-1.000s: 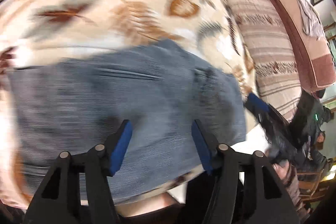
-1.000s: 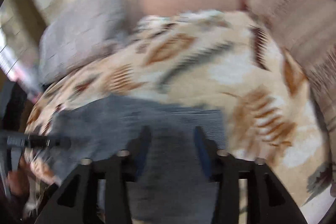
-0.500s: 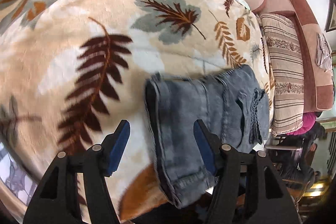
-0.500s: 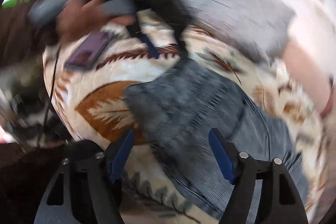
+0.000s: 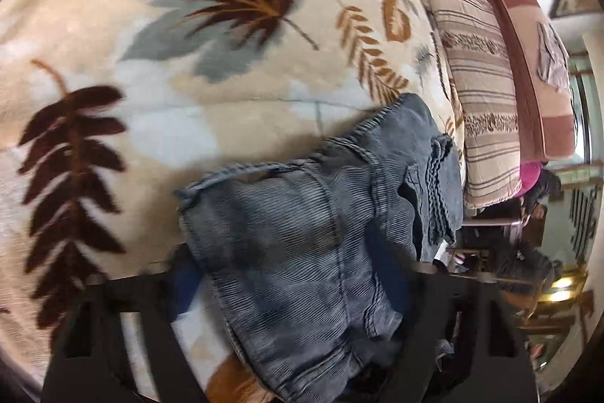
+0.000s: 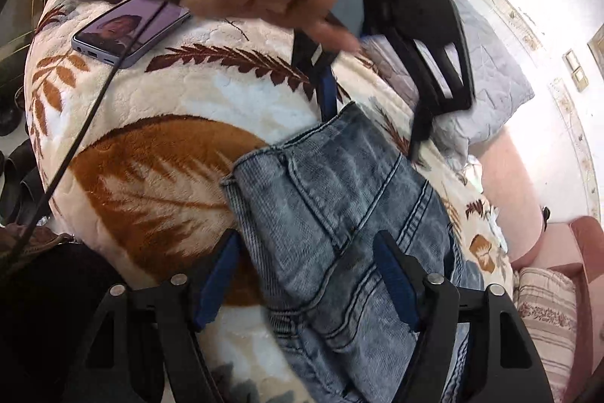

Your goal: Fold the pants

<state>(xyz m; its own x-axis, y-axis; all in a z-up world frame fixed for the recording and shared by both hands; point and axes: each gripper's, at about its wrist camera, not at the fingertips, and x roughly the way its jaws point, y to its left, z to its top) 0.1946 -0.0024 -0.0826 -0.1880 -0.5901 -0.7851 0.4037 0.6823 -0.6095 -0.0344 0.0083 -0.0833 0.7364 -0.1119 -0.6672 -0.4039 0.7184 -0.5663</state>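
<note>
The folded jeans [image 6: 339, 233] are seen lying on the blanket [image 6: 151, 176], between and ahead of the right gripper [image 6: 309, 286], whose jaws are spread wide and hold nothing. Their long axis runs from the hem ahead of the left jaw back past the right jaw. No readable writing is seen. The left gripper [image 5: 294, 293] straddles the jeans [image 5: 309, 244] too, jaws wide apart, nothing clamped. A phone [image 6: 130, 31] lies beyond.

Folded jeans [image 5: 302, 252] on leaf-print blanket [image 5: 188, 44]; left gripper [image 5: 294, 274] spread wide, straddling bundle's near edge.
</note>
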